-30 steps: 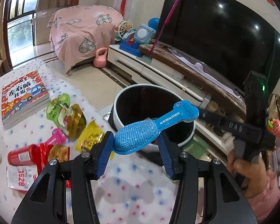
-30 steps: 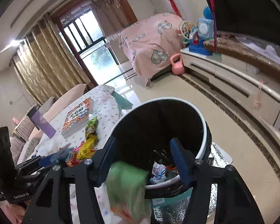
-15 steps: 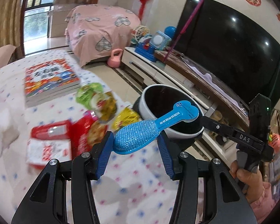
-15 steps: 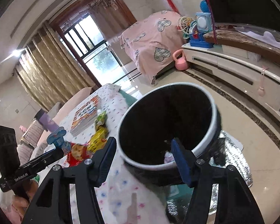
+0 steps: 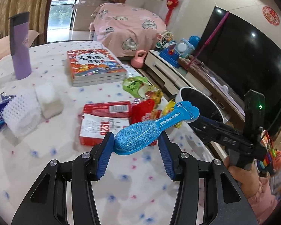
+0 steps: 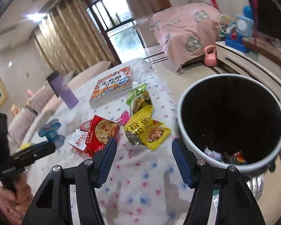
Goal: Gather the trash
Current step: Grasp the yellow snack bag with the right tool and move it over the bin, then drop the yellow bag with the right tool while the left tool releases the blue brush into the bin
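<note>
Beside my one stack of red-covered picture books (image 5: 95,66): one purple cylindrical tumbler (image 5: 20,46); four crinkly snack packets, green (image 6: 138,98), yellow (image 6: 147,130), red (image 6: 100,132), small pink (image 6: 124,117); one white-rimmed round black bin (image 6: 232,120).

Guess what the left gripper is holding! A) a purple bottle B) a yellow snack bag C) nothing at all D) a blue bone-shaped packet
D: the left gripper has its blue pads pressed on the blue bone-shaped packet, above the spotted tablecloth.
</note>
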`<action>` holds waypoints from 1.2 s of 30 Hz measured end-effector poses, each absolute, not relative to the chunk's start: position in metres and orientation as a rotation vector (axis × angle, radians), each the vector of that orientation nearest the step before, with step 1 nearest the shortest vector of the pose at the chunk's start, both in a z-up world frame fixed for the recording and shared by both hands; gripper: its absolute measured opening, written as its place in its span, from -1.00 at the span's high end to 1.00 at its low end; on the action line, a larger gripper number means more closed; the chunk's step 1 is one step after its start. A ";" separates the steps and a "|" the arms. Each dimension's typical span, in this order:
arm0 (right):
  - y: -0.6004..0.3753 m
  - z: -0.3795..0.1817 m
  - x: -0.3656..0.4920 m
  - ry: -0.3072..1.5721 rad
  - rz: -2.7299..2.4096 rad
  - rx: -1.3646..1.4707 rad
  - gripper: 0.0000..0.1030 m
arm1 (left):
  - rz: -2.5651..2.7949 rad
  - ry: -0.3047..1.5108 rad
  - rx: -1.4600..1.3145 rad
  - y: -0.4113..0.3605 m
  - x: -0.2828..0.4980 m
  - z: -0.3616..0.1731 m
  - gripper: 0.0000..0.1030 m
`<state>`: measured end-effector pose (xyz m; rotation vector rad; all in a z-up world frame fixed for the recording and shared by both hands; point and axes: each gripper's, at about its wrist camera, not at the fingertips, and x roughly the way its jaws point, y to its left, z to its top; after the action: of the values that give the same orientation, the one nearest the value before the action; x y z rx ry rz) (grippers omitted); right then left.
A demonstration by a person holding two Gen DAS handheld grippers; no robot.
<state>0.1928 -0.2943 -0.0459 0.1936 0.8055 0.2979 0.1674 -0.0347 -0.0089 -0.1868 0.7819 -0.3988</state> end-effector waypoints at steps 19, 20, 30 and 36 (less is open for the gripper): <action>-0.294 -0.035 0.202 0.761 0.241 0.088 1.00 | -0.486 0.775 -0.166 -0.076 0.175 0.003 0.06; -0.302 -0.030 0.198 0.756 0.239 0.101 1.00 | -0.495 0.774 -0.162 -0.082 0.175 0.004 0.06; -0.375 -0.014 0.182 0.733 0.109 0.173 1.00 | -0.587 0.770 -0.088 -0.152 0.184 0.013 0.06; -0.407 -0.011 0.180 0.734 0.065 0.200 1.00 | -0.621 0.775 -0.037 -0.193 0.196 0.015 0.07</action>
<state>0.1800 -0.4071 -0.0108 0.2000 0.7345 0.0648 0.1955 -0.1926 0.0147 -0.0372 0.7755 -0.6207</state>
